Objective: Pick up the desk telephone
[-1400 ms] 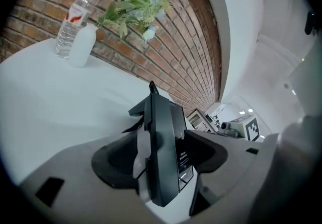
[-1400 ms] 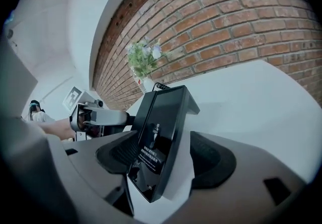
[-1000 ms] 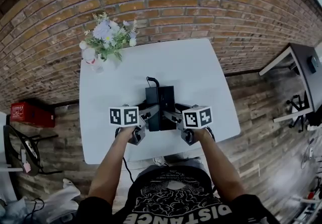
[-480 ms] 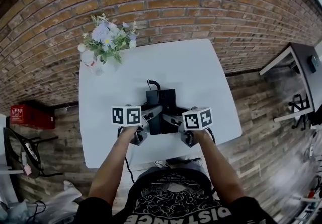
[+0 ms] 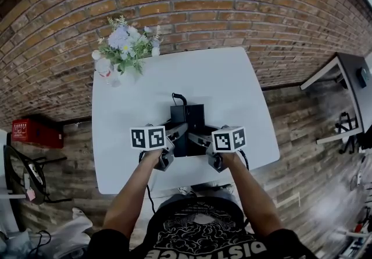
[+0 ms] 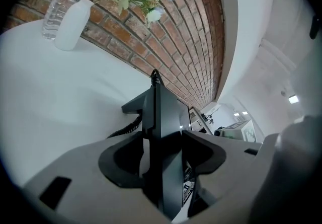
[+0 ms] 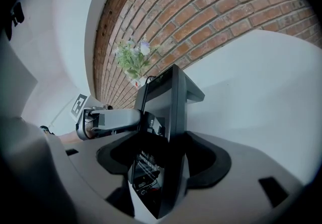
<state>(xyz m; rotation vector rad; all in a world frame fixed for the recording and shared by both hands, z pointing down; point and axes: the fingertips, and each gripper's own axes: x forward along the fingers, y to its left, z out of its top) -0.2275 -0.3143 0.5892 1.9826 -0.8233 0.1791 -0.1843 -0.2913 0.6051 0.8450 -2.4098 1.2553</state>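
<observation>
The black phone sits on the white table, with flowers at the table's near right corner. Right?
No: the flowers stand at the far left corner of the table, by the brick wall, as the head view shows. The black phone does sit on it.

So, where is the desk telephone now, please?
In the head view the telephone sits central on the table, between the left gripper, whose jaws are closing around its side, and the right gripper.
</observation>
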